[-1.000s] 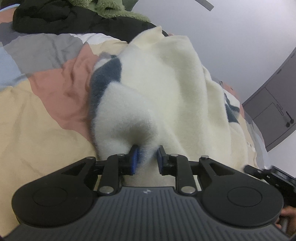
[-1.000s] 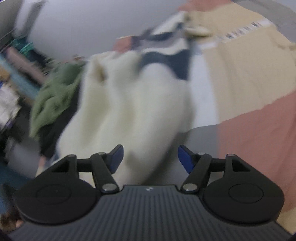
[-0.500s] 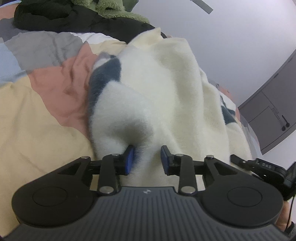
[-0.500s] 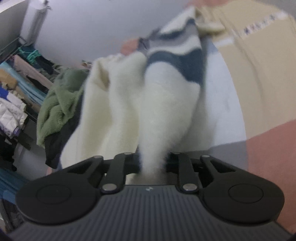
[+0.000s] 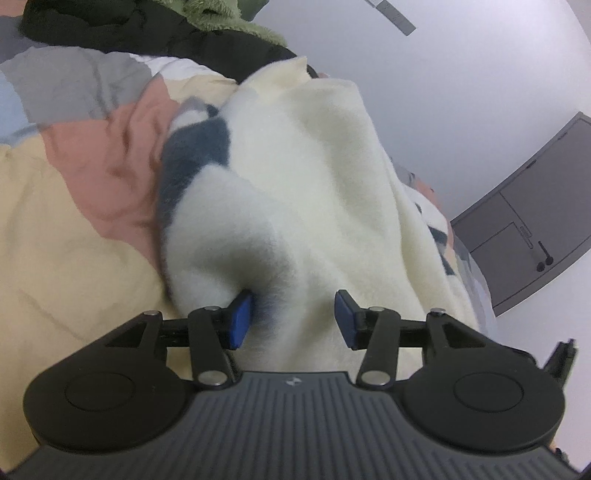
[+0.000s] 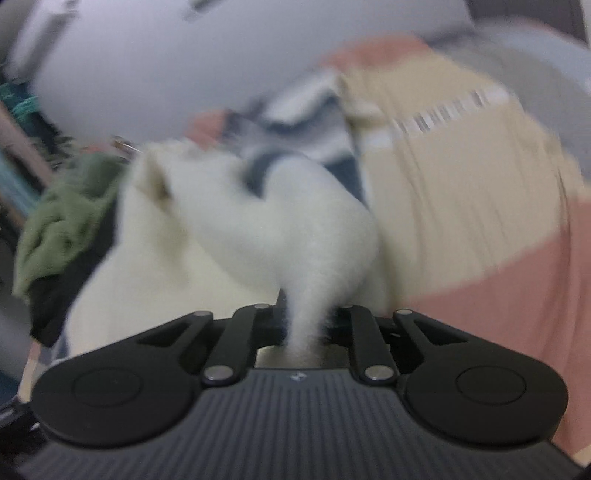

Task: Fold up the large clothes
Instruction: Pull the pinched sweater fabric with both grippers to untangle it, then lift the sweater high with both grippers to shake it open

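A fluffy cream fleece garment [image 5: 303,166] with navy stripes lies bunched on the patchwork bedspread [image 5: 74,229]. My left gripper [image 5: 293,319] is open, its blue pads apart with fleece lying loose between them. My right gripper [image 6: 308,325] is shut on a pinched fold of the same fleece garment [image 6: 258,221]; its pads are hidden by the fluff. The right wrist view is blurred by motion.
A pile of green [image 5: 221,14] and black clothes [image 5: 110,26] lies at the far edge of the bed; it shows at left in the right wrist view [image 6: 62,221]. A grey cabinet [image 5: 528,236] stands at the right. The wall [image 5: 443,92] is behind.
My left gripper has opened and let go of the fleece. My right gripper has closed on a fold of the fleece and is moving with it.
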`<state>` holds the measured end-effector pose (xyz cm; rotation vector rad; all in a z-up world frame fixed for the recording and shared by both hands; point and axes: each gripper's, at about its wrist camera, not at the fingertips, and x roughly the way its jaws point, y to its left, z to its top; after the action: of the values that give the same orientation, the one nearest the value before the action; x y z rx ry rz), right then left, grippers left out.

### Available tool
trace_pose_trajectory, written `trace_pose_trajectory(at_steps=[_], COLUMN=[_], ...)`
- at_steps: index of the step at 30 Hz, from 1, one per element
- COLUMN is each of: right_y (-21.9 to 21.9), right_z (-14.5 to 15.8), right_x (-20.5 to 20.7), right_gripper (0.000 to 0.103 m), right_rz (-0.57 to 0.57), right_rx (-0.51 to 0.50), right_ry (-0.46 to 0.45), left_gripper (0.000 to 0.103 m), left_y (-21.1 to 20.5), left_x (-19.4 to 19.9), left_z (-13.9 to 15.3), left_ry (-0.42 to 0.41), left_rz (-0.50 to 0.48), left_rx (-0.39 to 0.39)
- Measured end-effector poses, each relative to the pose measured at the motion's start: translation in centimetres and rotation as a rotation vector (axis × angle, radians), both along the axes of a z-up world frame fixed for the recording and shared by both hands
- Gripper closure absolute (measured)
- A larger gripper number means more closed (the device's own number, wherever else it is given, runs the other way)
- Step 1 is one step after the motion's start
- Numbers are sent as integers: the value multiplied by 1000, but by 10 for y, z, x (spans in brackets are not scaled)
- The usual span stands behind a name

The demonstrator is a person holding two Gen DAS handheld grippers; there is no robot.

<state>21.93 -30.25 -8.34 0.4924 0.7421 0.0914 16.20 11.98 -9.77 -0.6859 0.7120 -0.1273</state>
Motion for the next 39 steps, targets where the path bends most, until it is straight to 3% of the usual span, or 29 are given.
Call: trace_pose_trajectory(at_steps=[3,7,11,12,15,19,23,25,27,28,30,32,35,39], right_y=[-6,-9,-6,-5,7,11,10,11,15,17,19,16,12,18], right_z=[-12,-3,5,5,8,-6,-21,-24,-22,-20,-15,-9,10,51], right_x=[5,-4,-28,-34,-47,-47,-36,-30,-24,-23,-25,-29,-41,-66], right_gripper=[85,77,44,40,38,38,40,51,69,71,83,87,89,90], right_rz=[-28,-23,2,13,64,87,65,55,48,47,54,61,99,196], right_rx=[67,111,185,217,216,252,261,281,257,232,212,221,253,207], right_ry=[42,25,25,22,16,87,122,115,93,82,51,17,-62,-189], left_gripper=[46,41,41,40,38,38,41,57,75,79,83,84,85,85], left_y=[0,-1,-4,-7,-13,-15,-11,-12,-14,-15,-17,-16,-10,3], left_x=[-8,-23,-28,-26,-21,-14,-3,1,1,-1,-6,-18,-40,-69], left_z=[-1,-1,-6,-8,-19,-31,-35,-35,-33,-30,-20,-9,11,41], left_ry=[25,82,114,117,134,138,101,89,71,52,2,-63,-150,-264], left_rz=[10,17,-8,-27,-58,-70,-68,-66,-70,-73,-80,-72,-67,-111], left_rx=[1,8,-53,-60,-114,-191,-271,-270,-243,-228,-204,-196,-200,-239])
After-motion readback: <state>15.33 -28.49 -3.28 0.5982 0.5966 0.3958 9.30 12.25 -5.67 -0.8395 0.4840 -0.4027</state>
